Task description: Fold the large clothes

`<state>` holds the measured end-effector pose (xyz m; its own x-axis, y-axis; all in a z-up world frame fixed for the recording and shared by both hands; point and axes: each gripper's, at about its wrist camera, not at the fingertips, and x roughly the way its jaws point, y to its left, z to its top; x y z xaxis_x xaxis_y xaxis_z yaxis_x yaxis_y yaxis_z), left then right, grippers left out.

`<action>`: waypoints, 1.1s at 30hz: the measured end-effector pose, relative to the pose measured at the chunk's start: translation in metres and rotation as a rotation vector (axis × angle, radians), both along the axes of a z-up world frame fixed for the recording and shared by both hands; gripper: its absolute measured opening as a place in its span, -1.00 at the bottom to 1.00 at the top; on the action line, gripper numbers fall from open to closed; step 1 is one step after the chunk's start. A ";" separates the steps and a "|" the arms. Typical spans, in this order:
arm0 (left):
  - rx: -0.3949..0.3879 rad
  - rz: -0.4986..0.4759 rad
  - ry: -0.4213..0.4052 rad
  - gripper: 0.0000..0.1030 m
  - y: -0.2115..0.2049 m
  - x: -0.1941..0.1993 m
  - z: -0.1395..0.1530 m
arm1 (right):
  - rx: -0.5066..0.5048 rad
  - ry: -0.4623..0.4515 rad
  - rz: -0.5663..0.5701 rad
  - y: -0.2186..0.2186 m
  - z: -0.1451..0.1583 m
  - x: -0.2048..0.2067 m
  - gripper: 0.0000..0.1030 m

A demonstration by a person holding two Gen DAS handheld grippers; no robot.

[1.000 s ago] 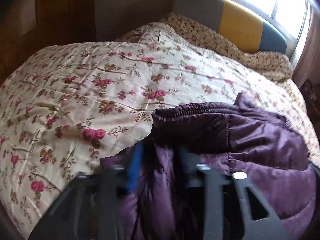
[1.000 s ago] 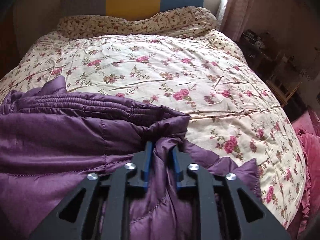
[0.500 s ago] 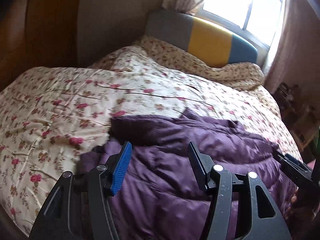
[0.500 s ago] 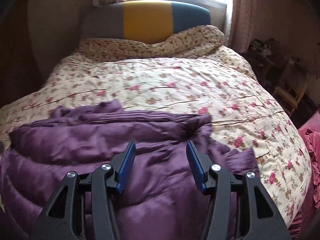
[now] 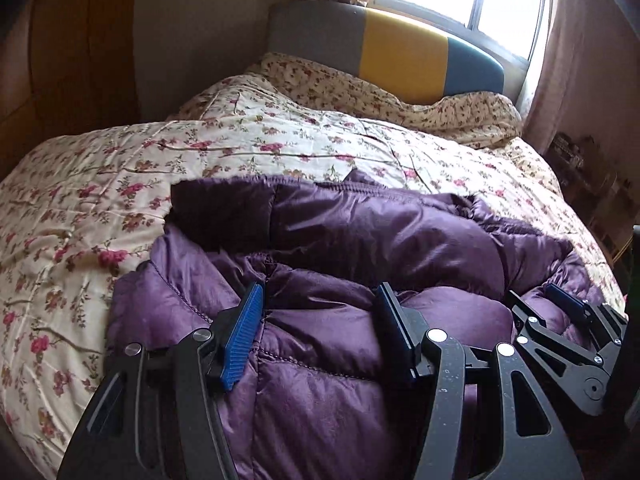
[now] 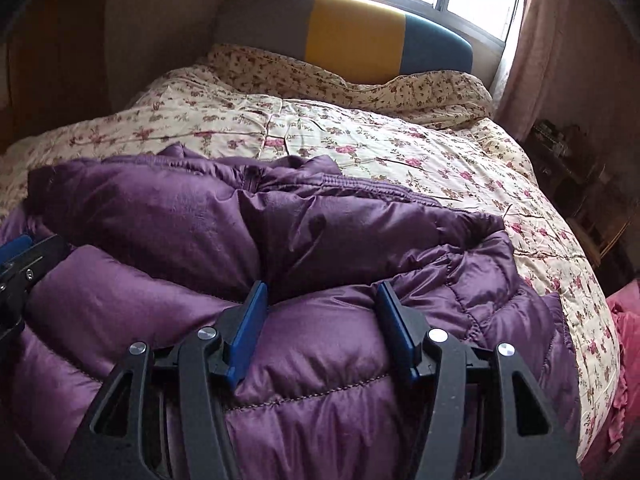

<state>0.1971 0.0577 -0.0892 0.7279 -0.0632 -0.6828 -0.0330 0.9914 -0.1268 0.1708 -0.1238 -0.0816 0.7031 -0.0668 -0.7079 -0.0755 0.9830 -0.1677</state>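
The purple puffer jacket (image 5: 360,248) lies across the lower half of both views on the floral quilt (image 5: 100,184), one layer doubled over in a rough, puffy fold that probably needs flattening and another fold. The left gripper (image 5: 320,320) and right gripper (image 6: 322,312) both stand wide, gripping nothing, above its glossy, stitched, slippery-looking quilted shell.

Our left claw (image 5: 320,312) sits low in the centre of its frame, fingers spread wide with nothing pinched between them. Our right claw (image 6: 322,308) is parted the same way (its tip also shows at the lower right edge of the left view).
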 end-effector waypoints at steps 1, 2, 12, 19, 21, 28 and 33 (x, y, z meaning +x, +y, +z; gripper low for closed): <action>0.007 -0.003 -0.002 0.13 -0.001 0.001 -0.003 | -0.005 -0.001 0.000 -0.001 -0.003 0.002 0.09; 0.014 -0.006 -0.006 0.13 -0.002 0.001 -0.006 | -0.007 0.000 0.002 -0.001 -0.007 0.003 0.09; -0.019 0.000 -0.008 0.14 -0.001 0.005 -0.023 | 0.001 0.027 0.008 -0.001 -0.022 0.015 0.09; -0.016 0.004 -0.009 0.16 -0.001 0.001 -0.017 | 0.009 0.024 0.009 -0.003 -0.022 0.015 0.09; -0.013 0.003 -0.017 0.21 -0.002 -0.003 -0.013 | 0.007 0.023 0.009 -0.003 -0.022 0.015 0.10; -0.018 0.009 -0.041 0.22 0.003 -0.024 0.003 | 0.010 0.021 0.010 -0.004 -0.021 0.013 0.10; -0.013 0.025 -0.060 0.23 0.016 -0.042 0.014 | 0.008 0.022 0.011 -0.004 -0.021 0.013 0.10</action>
<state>0.1548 0.0735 -0.0748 0.7686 -0.0533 -0.6375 -0.0496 0.9885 -0.1425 0.1841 -0.1276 -0.1026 0.6882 -0.0535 -0.7235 -0.0894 0.9834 -0.1577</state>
